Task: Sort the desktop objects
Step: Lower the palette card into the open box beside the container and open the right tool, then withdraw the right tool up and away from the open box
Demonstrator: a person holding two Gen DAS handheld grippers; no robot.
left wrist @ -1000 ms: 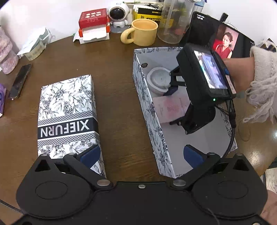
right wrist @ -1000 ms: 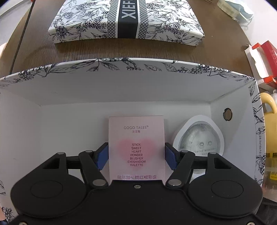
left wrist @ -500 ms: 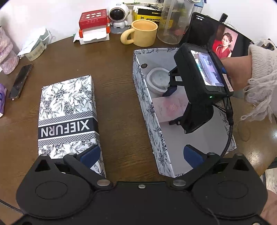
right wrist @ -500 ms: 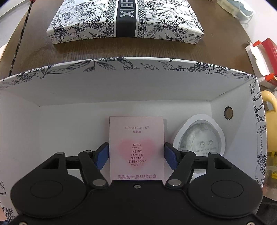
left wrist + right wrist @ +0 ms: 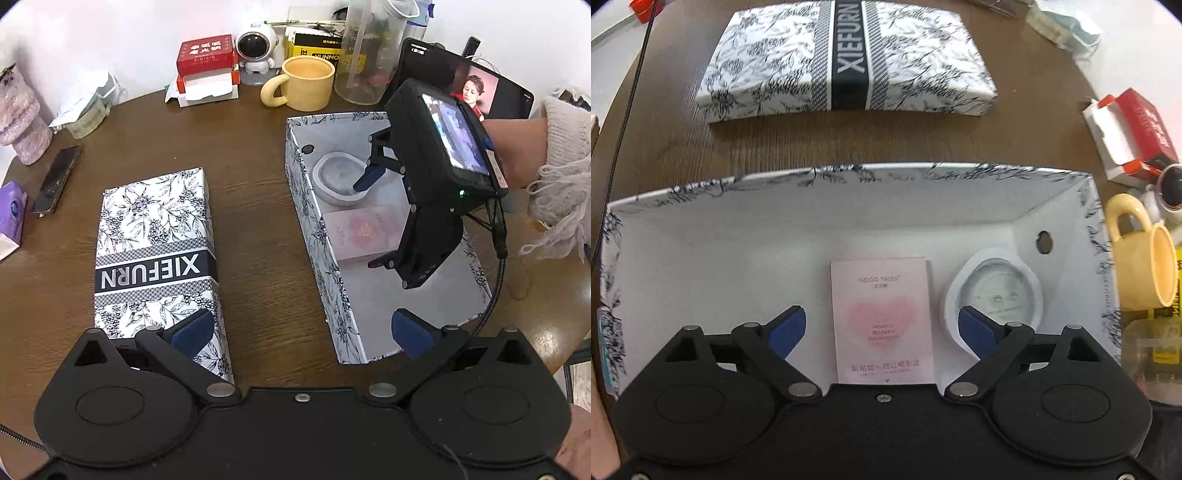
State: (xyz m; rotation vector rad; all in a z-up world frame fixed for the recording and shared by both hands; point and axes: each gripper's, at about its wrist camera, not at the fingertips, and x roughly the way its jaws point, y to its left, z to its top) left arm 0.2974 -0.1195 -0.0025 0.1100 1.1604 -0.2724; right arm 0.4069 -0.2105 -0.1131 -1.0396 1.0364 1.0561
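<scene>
The left gripper (image 5: 301, 332) is wide open above the table (image 5: 255, 206), holding nothing. The right gripper (image 5: 882, 326) hides part of the box (image 5: 314, 236); its fingers stand wide, the pink palette (image 5: 882, 321) lying flat between them, untouched.

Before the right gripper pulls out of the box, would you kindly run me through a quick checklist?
1. Right gripper open: ok, both fingers stand apart from the pink palette.
2. Palette lying flat on the floor of the open box: ok.
3. Palette apart from the round white case: ok, a gap shows.
4. Left gripper open and holding nothing: ok.
5. Lid beside the box, not on it: ok.
6. Anything still left to sort: cannot tell.
</scene>
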